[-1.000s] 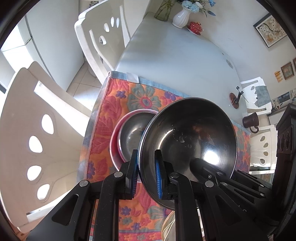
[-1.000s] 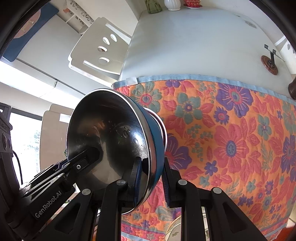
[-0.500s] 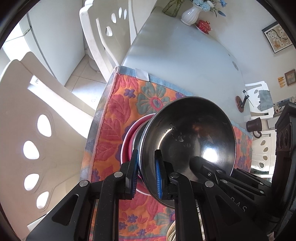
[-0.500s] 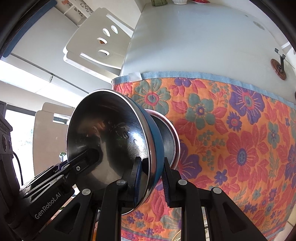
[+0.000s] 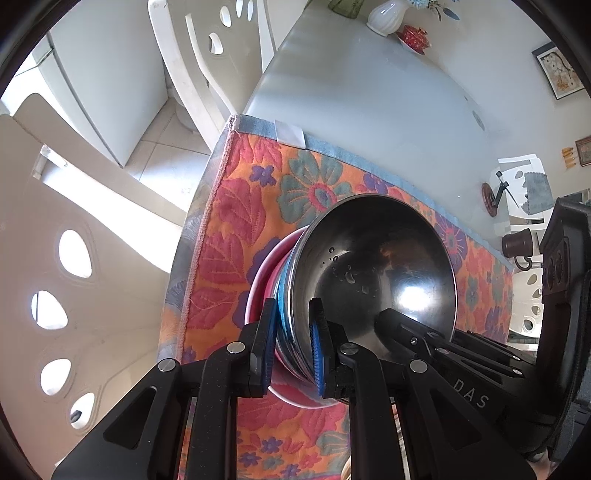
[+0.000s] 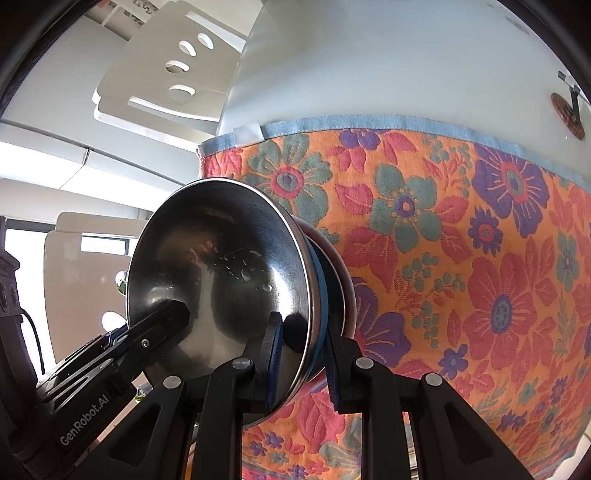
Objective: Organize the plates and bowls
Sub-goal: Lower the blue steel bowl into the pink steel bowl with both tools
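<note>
A steel bowl with a blue outside [image 5: 376,273] [image 6: 221,269] is held by both grippers. My left gripper [image 5: 293,343] is shut on its near rim. My right gripper [image 6: 301,354] is shut on the opposite rim. The bowl sits down into a pink-rimmed bowl [image 5: 258,280] [image 6: 345,291] on the floral placemat [image 5: 236,229] [image 6: 461,236]. The pink bowl's inside is hidden. Each gripper shows in the other's view, reaching into the steel bowl.
White chairs [image 5: 74,258] [image 6: 166,85] stand at the table's left side. The grey table [image 5: 351,103] carries a white vase [image 5: 384,16], a red dish [image 5: 413,37], a brown stand [image 5: 491,192] and a dark mug [image 5: 517,245] at its far and right parts.
Both grippers have carried the steel bowl down and forward onto the pink-rimmed bowl. The smaller steel bowl inside the pink one is now covered.
</note>
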### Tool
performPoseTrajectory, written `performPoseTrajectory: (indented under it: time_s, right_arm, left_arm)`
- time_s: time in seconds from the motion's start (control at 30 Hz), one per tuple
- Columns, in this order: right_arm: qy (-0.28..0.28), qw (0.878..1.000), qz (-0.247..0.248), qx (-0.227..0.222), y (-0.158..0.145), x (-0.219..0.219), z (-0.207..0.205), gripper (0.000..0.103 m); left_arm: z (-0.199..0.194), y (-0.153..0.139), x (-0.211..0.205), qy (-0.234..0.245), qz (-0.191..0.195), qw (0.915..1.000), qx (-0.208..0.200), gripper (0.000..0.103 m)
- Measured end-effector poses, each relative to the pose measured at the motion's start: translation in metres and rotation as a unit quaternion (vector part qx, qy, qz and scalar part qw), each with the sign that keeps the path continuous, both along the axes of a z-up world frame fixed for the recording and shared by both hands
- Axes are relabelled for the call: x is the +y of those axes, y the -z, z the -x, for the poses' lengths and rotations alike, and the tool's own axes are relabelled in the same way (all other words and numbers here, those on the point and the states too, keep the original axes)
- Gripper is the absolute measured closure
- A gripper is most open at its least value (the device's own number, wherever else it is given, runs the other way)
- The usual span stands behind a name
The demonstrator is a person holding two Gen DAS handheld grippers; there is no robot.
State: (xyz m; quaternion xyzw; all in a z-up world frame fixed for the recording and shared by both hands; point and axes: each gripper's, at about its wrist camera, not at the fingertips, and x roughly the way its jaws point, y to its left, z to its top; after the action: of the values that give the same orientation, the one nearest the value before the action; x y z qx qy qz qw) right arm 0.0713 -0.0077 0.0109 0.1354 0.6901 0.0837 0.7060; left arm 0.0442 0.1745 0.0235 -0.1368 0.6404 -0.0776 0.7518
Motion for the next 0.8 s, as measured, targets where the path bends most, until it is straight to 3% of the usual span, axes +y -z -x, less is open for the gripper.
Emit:
performPoseTrajectory:
  time_s: [0.8]
  right_arm:
    - [0.004, 1.000, 0.001, 0.001, -0.0082, -0.0066, 0.0059, 0.077]
  left_arm:
    - [0.0044, -0.0052, 0.0082, -0.008, 0.011, 0.9999, -0.001, 0.086]
